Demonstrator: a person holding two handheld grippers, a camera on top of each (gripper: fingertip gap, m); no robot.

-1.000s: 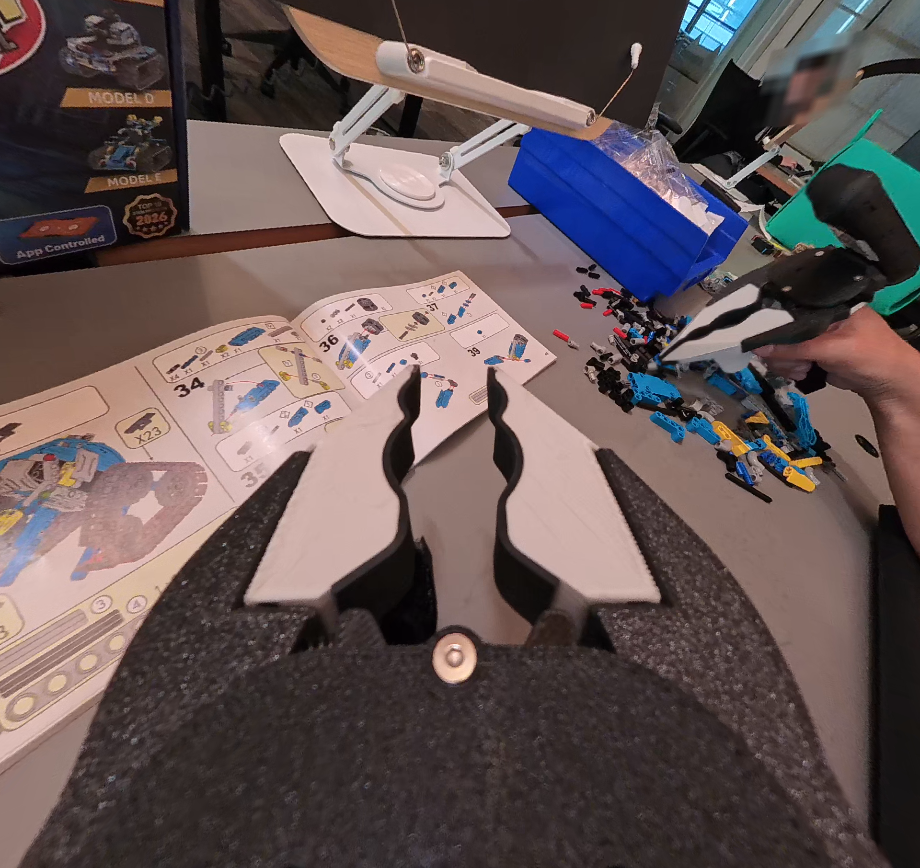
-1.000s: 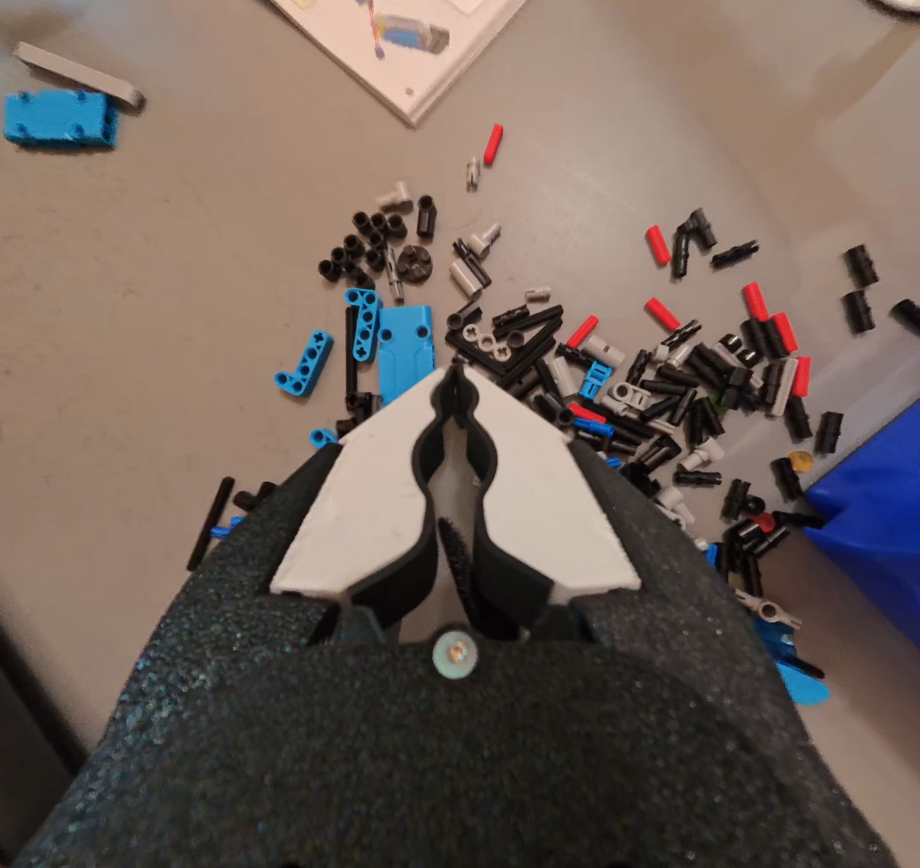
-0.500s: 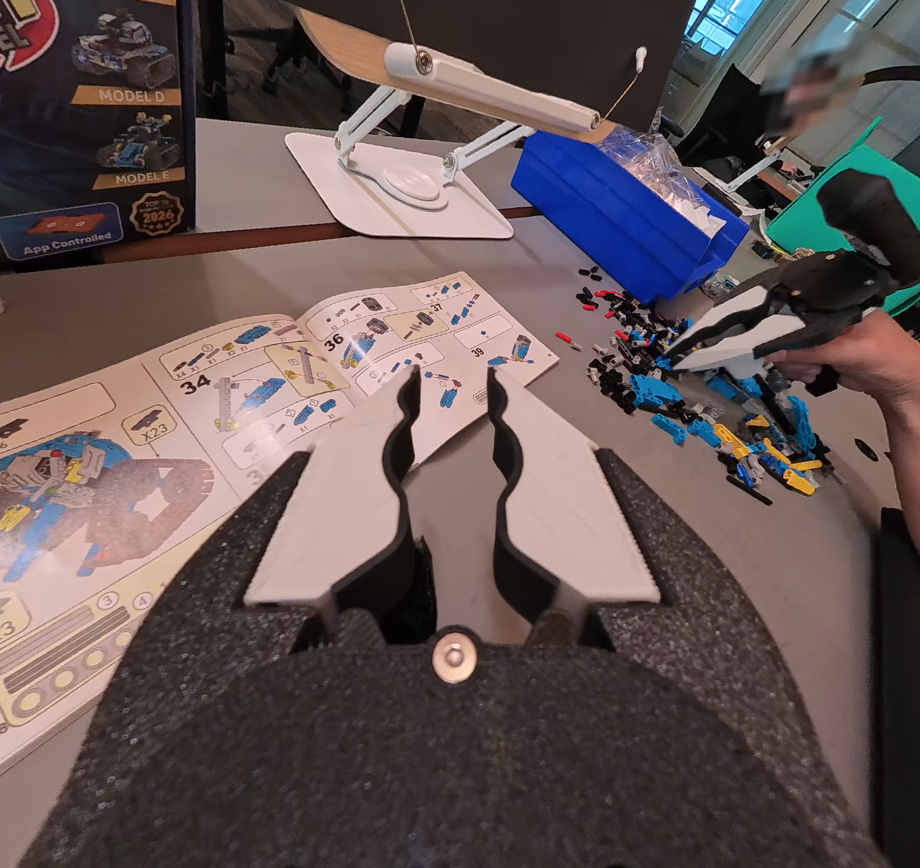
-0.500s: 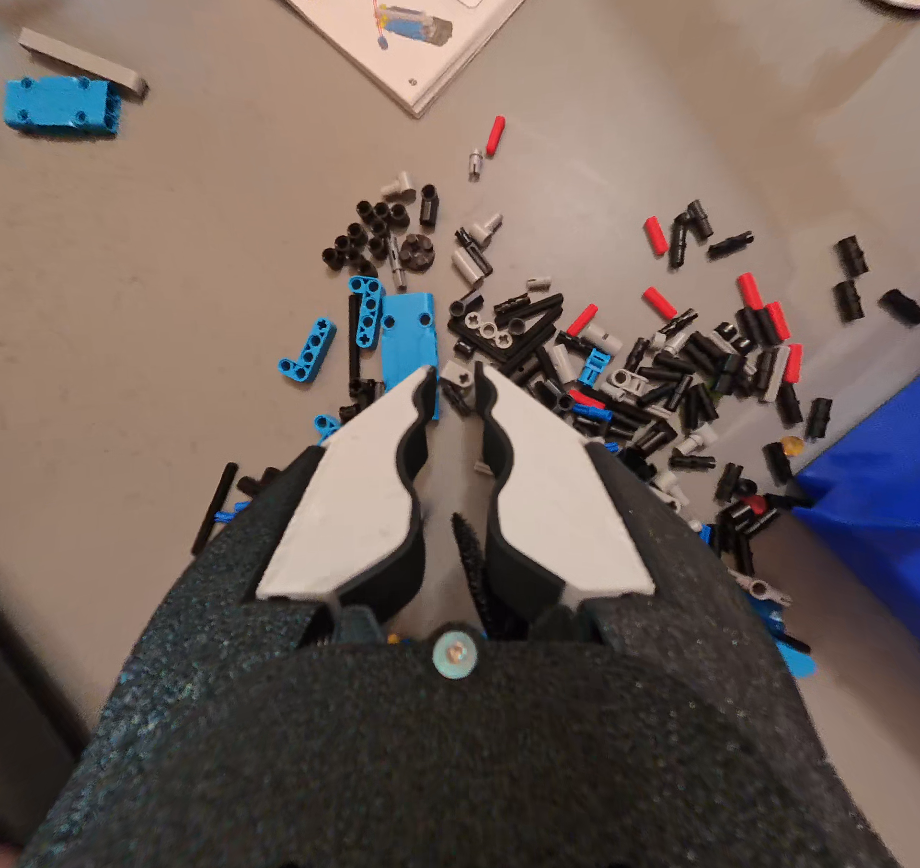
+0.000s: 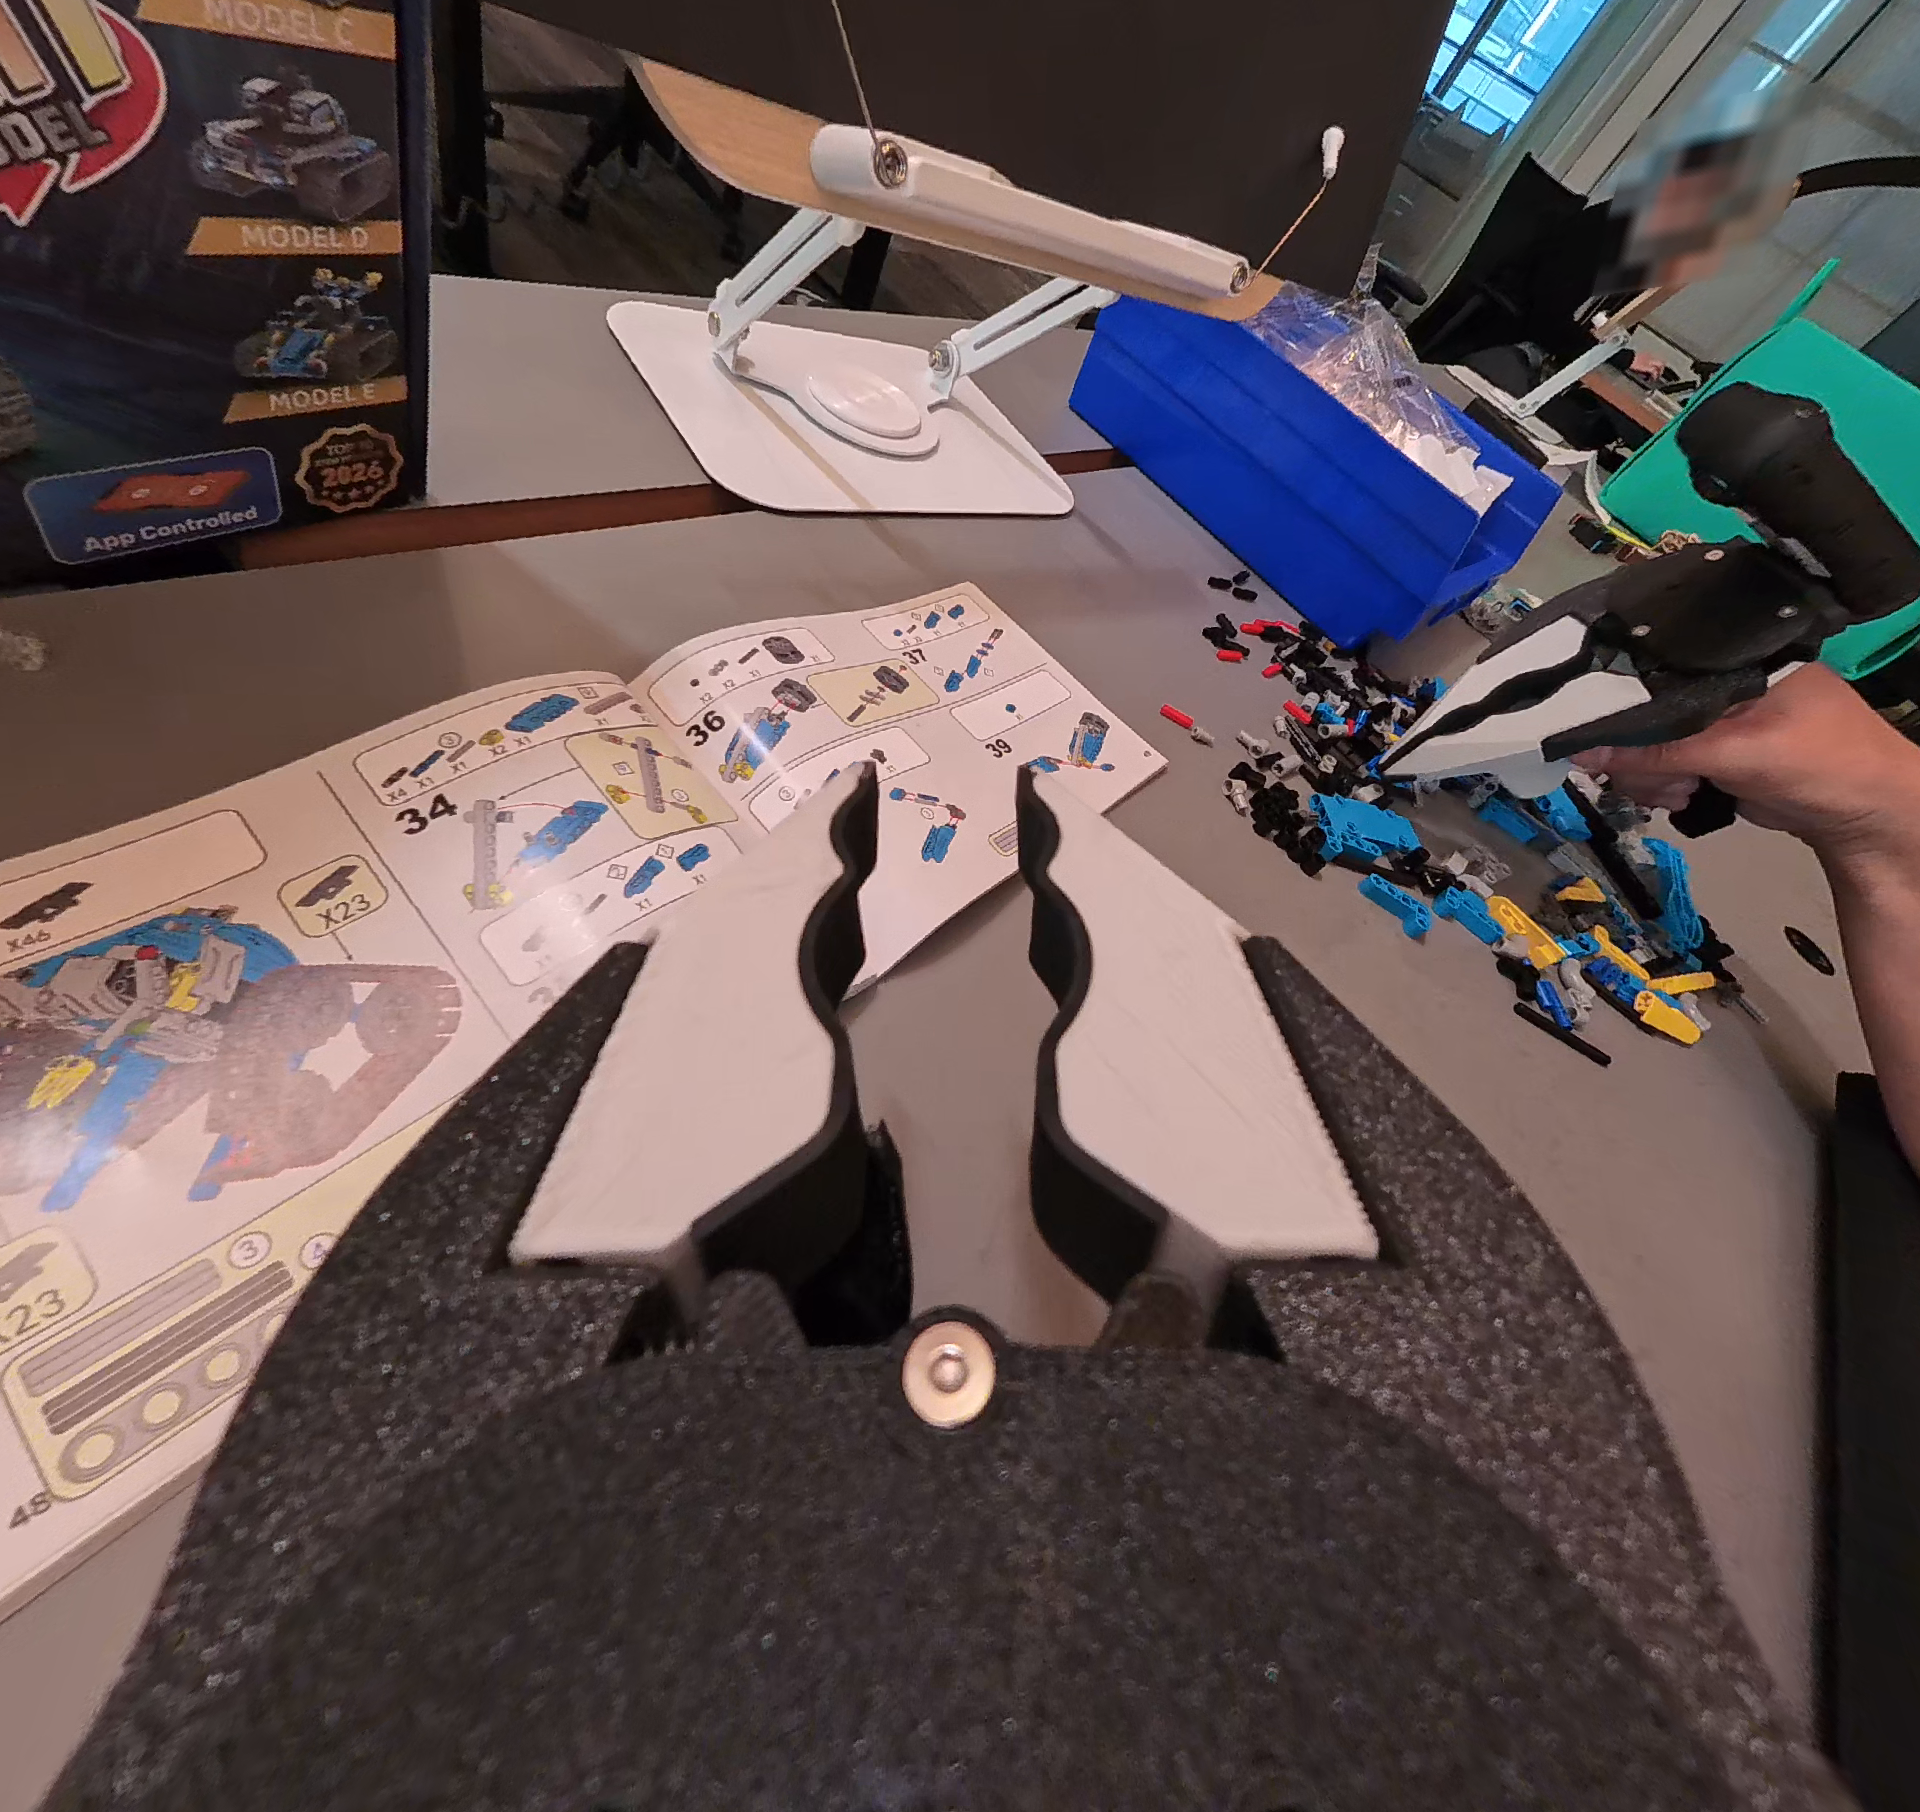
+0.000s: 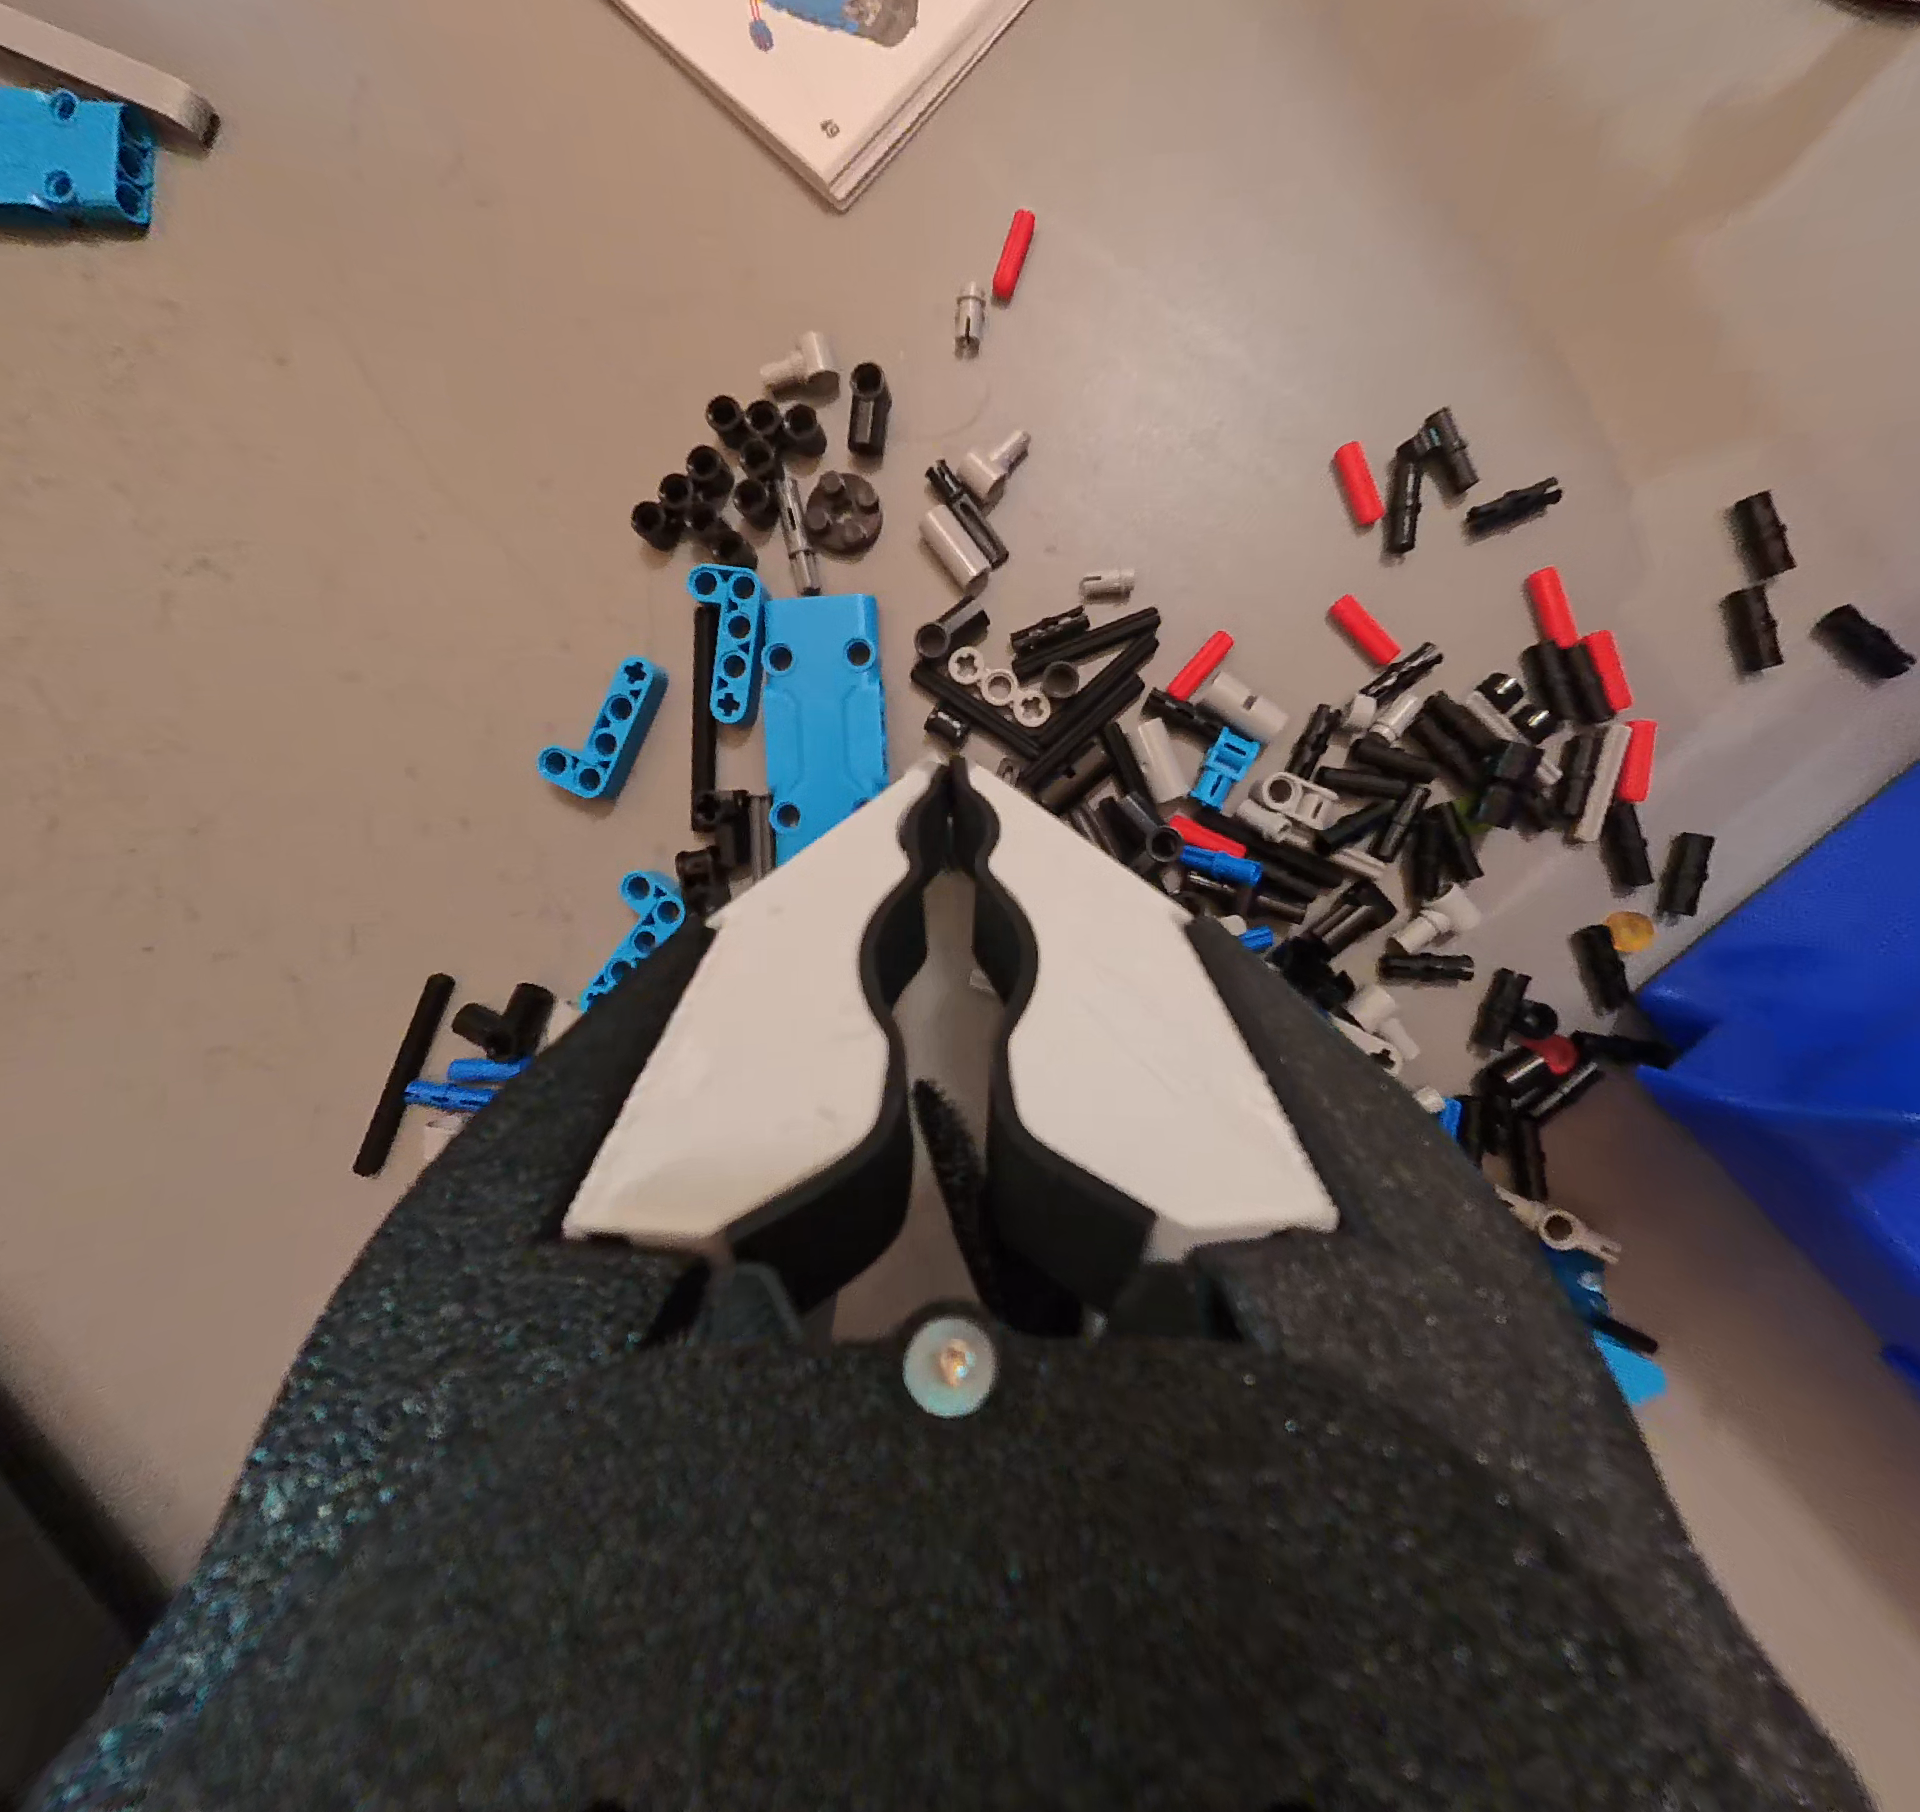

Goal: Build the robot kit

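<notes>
Left gripper (image 5: 943, 791): held above the table (image 5: 582, 609), jaws spread wide with nothing between them; tips over the near edge of the booklet (image 5: 582, 806).
Right gripper (image 6: 951, 775): jaws drawn together at the tips, low over the pile of parts (image 6: 1299, 754); whether a piece is pinched between the tips cannot be told. In the left wrist view it (image 5: 1397, 770) is gripped by a hand (image 5: 1766, 765) at the right, its tips down among the parts (image 5: 1455, 858).
Parts: small plastic building pieces, loose on the table; mostly black pins and connectors, with red pins, grey connectors and blue beams mixed in.
Blue plate (image 6: 826, 713): flat, with holes, just beside the right gripper's tips, on their left.
L-beam (image 6: 603, 728): blue, lying apart at the pile's left edge.
Red pin (image 6: 1013, 254): lies alone beyond the pile, near the booklet's corner (image 6: 831, 131).
Blue block (image 6: 73, 164): far left of the right wrist view, with a grey strip (image 6: 104, 79) touching its far side.
Booklet: open, flat, printed with building diagrams; left of the parts.
Bin (image 5: 1288, 463): blue, behind the pile, with clear plastic bags (image 5: 1351, 360) inside; its corner (image 6: 1808, 1066) shows at the right of the right wrist view.
Stand (image 5: 831, 412): white, folding, with a wooden top, behind the booklet.
Box (image 5: 197, 235): dark, printed, upright at far left.
</notes>
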